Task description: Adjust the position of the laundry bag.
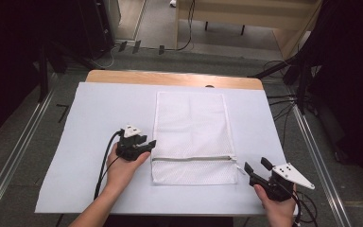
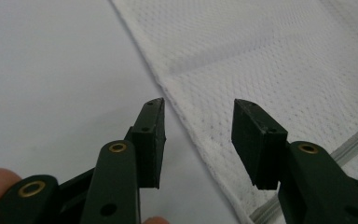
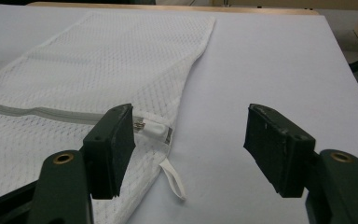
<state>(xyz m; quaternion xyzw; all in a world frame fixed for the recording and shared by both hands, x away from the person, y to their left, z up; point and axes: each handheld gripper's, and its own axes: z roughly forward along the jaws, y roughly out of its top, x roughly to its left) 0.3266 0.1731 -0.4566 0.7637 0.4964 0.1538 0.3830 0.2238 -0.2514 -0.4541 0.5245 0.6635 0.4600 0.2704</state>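
Observation:
A white mesh laundry bag lies flat in the middle of the table, its zipper running across near the front end. My left gripper is open at the bag's left edge, its jaws straddling that edge just above the zipper's left end. My right gripper is open just right of the bag's front right corner. Between its jaws and to the left I see the zipper pull and a small white loop. Nothing is held by either gripper.
A pale sheet covers the wooden table. Cables and dark stands sit on the floor to the right, metal rails run along both sides, and a wooden bench stands beyond the table.

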